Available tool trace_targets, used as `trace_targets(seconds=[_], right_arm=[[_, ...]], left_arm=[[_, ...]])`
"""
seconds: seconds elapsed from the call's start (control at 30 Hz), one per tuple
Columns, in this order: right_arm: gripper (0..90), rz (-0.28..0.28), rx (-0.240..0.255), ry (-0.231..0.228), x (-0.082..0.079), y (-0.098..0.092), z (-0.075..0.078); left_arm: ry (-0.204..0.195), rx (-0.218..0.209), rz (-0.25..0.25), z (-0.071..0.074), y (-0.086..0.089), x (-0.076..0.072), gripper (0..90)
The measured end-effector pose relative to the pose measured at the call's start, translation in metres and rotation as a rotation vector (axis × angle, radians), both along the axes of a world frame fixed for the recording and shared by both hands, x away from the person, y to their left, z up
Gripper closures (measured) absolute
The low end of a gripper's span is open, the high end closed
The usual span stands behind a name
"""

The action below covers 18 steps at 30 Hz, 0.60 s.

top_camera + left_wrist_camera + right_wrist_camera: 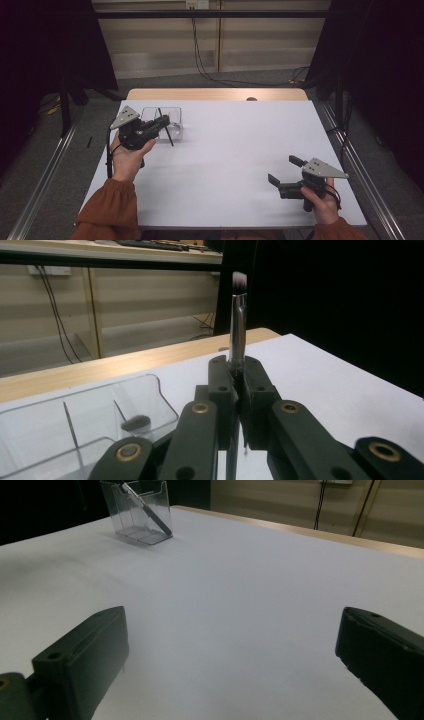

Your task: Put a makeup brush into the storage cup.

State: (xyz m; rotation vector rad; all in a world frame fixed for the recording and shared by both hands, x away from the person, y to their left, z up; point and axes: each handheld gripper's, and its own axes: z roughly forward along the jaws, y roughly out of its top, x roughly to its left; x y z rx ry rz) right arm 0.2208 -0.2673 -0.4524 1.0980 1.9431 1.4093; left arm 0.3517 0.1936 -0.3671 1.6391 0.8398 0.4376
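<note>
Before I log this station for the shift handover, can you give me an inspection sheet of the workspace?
Surface: white table, bare across the middle.
Job's things: makeup brush, bristles up; clear organizer at the far left, another brush leaning inside.
Clutter: nothing seen.
Grippers: left gripper shut on the makeup brush beside the organizer; right gripper open, nothing between its jaws.
Cables: wall cables trail onto the floor behind.
Surroundings: dark curtains, metal rails.

White table (235,165), wooden far edge; dark cables (200,55) along wall behind.
</note>
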Motion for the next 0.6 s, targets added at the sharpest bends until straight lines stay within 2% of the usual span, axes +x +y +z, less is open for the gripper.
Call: trace_targets(seconds=[0.23, 0.43, 0.6], right_arm=[[0.0, -0.002, 0.011, 0.001, 0.001, 0.0, -0.001], [0.0, 0.002, 0.012, -0.004, 0.002, 0.0, -0.001], [0.0, 0.004, 0.013, -0.005, 0.002, 0.0, -0.001]], left_arm=[[-0.018, 0.01, 0.012, 0.009, -0.006, 0.013, 85.5], [-0.024, 0.029, 0.019, 0.008, -0.014, 0.023, 85.5], [-0.037, 0.028, 0.035, 0.013, -0.014, 0.03, 85.5]])
